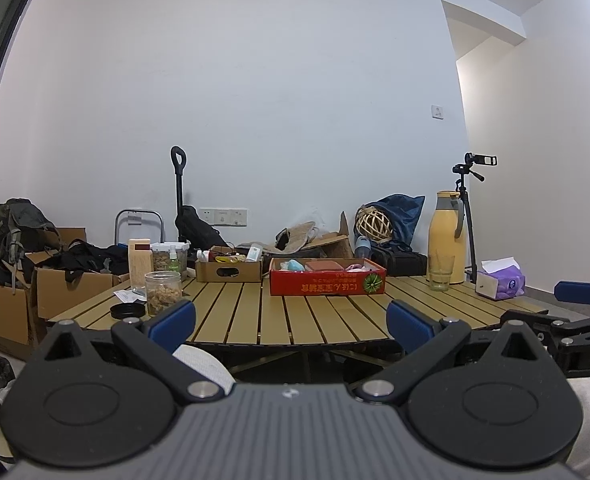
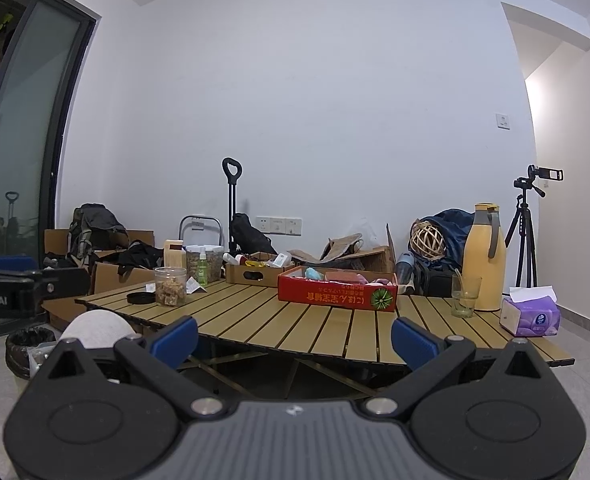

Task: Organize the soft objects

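A red cardboard box (image 1: 327,282) (image 2: 337,294) stands at the middle back of the slatted wooden table (image 1: 295,316) (image 2: 319,328). Soft things in teal, red and pink (image 1: 321,266) (image 2: 335,275) lie inside it. My left gripper (image 1: 291,324) is held before the table's near edge, open, nothing between its blue pads. My right gripper (image 2: 295,340) is open too and holds nothing, also short of the table. In the left wrist view the right gripper (image 1: 579,292) shows at the far right edge.
On the table: a jar of snacks (image 2: 170,286), its black lid (image 2: 141,298), a small brown box (image 2: 255,274), a glass (image 2: 465,294), a yellow jug (image 2: 487,256), purple tissues (image 2: 529,312). Cardboard boxes, bags and a tripod (image 2: 525,232) stand behind. A bin (image 2: 27,344) sits at the left.
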Tool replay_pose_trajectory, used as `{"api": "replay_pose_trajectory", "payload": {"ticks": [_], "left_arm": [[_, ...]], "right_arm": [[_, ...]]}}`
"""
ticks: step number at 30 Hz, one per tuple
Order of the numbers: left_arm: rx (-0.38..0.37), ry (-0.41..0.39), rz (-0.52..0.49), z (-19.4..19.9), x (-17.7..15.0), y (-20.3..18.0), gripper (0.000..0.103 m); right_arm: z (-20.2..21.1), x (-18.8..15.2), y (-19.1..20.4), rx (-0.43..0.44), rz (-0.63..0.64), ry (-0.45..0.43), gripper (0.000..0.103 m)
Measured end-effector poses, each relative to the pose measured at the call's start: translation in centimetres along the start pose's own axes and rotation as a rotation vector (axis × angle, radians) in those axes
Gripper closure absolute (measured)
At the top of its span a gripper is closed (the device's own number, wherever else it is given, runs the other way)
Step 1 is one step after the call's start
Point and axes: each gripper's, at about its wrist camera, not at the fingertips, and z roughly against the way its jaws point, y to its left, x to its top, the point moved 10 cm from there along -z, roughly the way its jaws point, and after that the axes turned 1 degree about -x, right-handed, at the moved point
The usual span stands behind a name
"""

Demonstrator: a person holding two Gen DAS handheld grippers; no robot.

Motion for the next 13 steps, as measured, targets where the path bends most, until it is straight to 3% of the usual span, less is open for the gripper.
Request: {"api": "replay_pose_trajectory", "payload": {"ticks": [13], "left_arm": [[-0.011, -0.024, 0.007, -0.4, 0.6, 0.57, 0.0]], "right_arm": [[-0.57, 0.28, -0.13, 0.01, 0.01, -0.005, 0.0]]}}
